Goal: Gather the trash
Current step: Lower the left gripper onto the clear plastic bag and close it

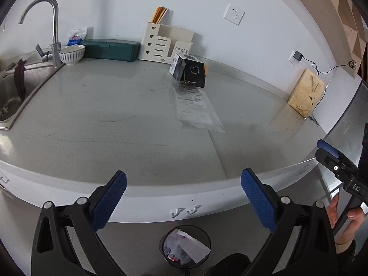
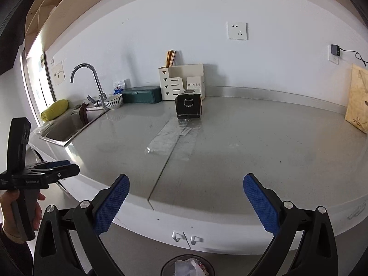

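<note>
The black carton (image 2: 189,106) lies tipped on the grey counter (image 2: 264,151), near the back wall just in front of the white organiser (image 2: 181,81), with its open flaps at the counter. A clear plastic sheet (image 2: 172,139) lies flat in front of it, touching or nearly touching its base. Both grippers are held back at the counter edge, well apart from both items. The left gripper (image 1: 184,197) is spread wide and empty; the right gripper (image 2: 186,201) is likewise released. The bin (image 1: 185,245) stands on the floor below. The carton should be taken across its narrow faces, jaws fully spread beforehand. The sheet is judged thin and slippery; it should be pinched at a raised edge.
</note>
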`<action>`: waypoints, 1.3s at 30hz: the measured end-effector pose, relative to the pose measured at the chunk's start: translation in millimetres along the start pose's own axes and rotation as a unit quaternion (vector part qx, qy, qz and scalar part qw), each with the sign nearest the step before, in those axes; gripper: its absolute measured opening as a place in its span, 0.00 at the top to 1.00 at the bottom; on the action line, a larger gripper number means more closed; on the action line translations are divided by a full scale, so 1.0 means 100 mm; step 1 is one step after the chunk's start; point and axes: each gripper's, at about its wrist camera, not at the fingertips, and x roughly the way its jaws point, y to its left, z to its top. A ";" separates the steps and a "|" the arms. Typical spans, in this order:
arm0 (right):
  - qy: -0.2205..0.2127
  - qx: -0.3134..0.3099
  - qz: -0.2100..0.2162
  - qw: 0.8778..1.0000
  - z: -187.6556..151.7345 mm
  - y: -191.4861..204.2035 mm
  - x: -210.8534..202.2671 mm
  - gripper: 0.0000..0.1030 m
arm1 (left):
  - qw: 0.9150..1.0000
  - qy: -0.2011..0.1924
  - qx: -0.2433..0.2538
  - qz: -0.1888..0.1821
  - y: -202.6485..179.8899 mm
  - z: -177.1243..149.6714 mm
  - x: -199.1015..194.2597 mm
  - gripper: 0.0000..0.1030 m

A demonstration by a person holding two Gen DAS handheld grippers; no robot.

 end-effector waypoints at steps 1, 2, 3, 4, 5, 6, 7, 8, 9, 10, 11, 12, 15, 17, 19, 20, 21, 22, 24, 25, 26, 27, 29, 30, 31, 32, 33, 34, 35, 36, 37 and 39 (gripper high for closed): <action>0.002 -0.002 0.003 1.000 0.11 -0.02 0.08 0.03 | 1.000 0.005 -0.005 -0.011 0.01 0.08 0.08 0.04; 0.001 -0.008 0.004 1.000 0.24 -0.04 0.18 0.03 | 1.000 0.012 -0.010 -0.025 0.02 0.19 0.18 0.04; 0.002 -0.012 0.005 1.000 0.36 -0.05 0.28 0.03 | 0.999 0.019 -0.015 -0.039 0.04 0.29 0.28 0.04; 0.004 -0.016 0.011 1.000 0.47 -0.06 0.38 0.03 | 0.998 0.024 -0.018 -0.048 0.05 0.38 0.38 0.04; 0.005 -0.018 0.015 1.000 0.59 -0.07 0.50 0.03 | 0.998 0.027 -0.020 -0.055 0.07 0.46 0.47 0.04; 0.006 -0.019 0.015 1.000 0.70 -0.09 0.64 0.03 | 0.997 0.033 -0.023 -0.064 0.09 0.55 0.58 0.04; 0.009 -0.018 0.018 1.000 0.83 -0.11 0.79 0.03 | 0.996 0.040 -0.027 -0.073 0.11 0.62 0.68 0.04; 0.010 -0.016 0.020 1.000 0.92 -0.12 0.91 0.03 | 0.995 0.048 -0.031 -0.086 0.13 0.70 0.81 0.04; 0.014 -0.011 0.026 1.000 1.01 -0.15 1.06 0.03 | 0.994 0.054 -0.030 -0.094 0.14 0.76 0.92 0.04; 0.022 -0.004 0.036 0.999 1.11 -0.18 1.24 0.03 | 0.993 0.060 -0.027 -0.099 0.14 0.83 1.04 0.04; 0.028 0.002 0.040 0.999 1.19 -0.20 1.40 0.03 | 0.992 0.070 -0.023 -0.100 0.15 0.91 1.19 0.04; 0.034 0.011 0.042 0.998 1.26 -0.25 1.57 0.03 | 0.992 0.078 -0.021 -0.096 0.16 0.98 1.32 0.04; 0.052 0.039 0.042 0.997 1.41 -0.40 2.01 0.03 | 0.988 0.103 -0.029 -0.110 0.22 1.19 1.70 0.04; 0.056 0.051 0.039 0.996 1.45 -0.52 2.19 0.03 | 0.984 0.126 -0.035 -0.123 0.26 1.29 1.94 0.04; 0.061 0.059 0.034 0.996 1.48 -0.62 2.34 0.03 | 0.981 0.138 -0.041 -0.130 0.29 1.35 2.12 0.04; 0.064 0.061 0.035 0.995 1.49 -0.67 2.40 0.03 | 0.980 0.144 -0.043 -0.132 0.30 1.36 2.20 0.04; 0.066 0.061 0.034 0.995 1.49 -0.70 2.45 0.03 | 0.978 0.150 -0.048 -0.136 0.31 1.36 2.28 0.04; 0.068 0.059 0.030 0.995 1.50 -0.73 2.50 0.03 | 0.975 0.156 -0.054 -0.146 0.32 1.37 2.35 0.04; 0.071 0.058 0.025 0.996 1.49 -0.78 2.56 0.03 | 0.973 0.163 -0.056 -0.151 0.32 1.39 2.46 0.04; 0.069 0.060 0.027 0.995 1.47 -0.81 2.56 0.03 | 0.974 0.159 -0.054 -0.150 0.31 1.41 2.49 0.04; 0.069 0.062 0.029 0.995 1.45 -0.83 2.56 0.03 | 0.974 0.160 -0.056 -0.151 0.30 1.42 2.51 0.04; 0.069 0.063 0.030 0.995 1.44 -0.85 2.56 0.03 | 0.971 0.164 -0.057 -0.162 0.29 1.43 2.54 0.04; 0.065 0.062 0.032 0.995 1.42 -0.88 2.54 0.03 | 0.967 0.169 -0.060 -0.179 0.25 1.43 2.61 0.04; 0.064 0.060 0.030 0.996 1.42 -0.88 2.52 0.03 | 0.968 0.170 -0.054 -0.178 0.22 1.43 2.62 0.04; 0.062 0.056 0.029 0.996 1.41 -0.88 2.49 0.03 | 0.967 0.173 -0.050 -0.178 0.19 1.43 2.64 0.07; 0.060 0.054 0.030 0.996 1.40 -0.88 2.46 0.03 | 0.965 0.177 -0.055 -0.185 0.18 1.43 2.65 0.13; 0.058 0.049 0.029 0.997 1.40 -0.88 2.42 0.03 | 0.962 0.182 -0.061 -0.194 0.17 1.42 2.68 0.17; 0.056 0.045 0.026 0.997 1.39 -0.88 2.39 0.03 | 0.961 0.185 -0.062 -0.196 0.16 1.42 2.70 0.28; 0.055 0.043 0.025 0.997 1.38 -0.88 2.34 0.03 | 0.962 0.189 -0.058 -0.190 0.13 1.40 2.72 0.43; 0.053 0.041 0.025 0.997 1.37 -0.89 2.30 0.03 | 0.963 0.192 -0.054 -0.184 0.11 1.39 2.74 0.49; 0.051 0.038 0.025 0.998 1.37 -0.89 2.26 0.03 | 0.963 0.194 -0.054 -0.180 0.09 1.38 2.76 0.56; 0.044 0.036 0.027 0.998 1.36 -0.90 2.17 0.03 | 0.963 0.200 -0.053 -0.171 0.04 1.37 2.77 0.63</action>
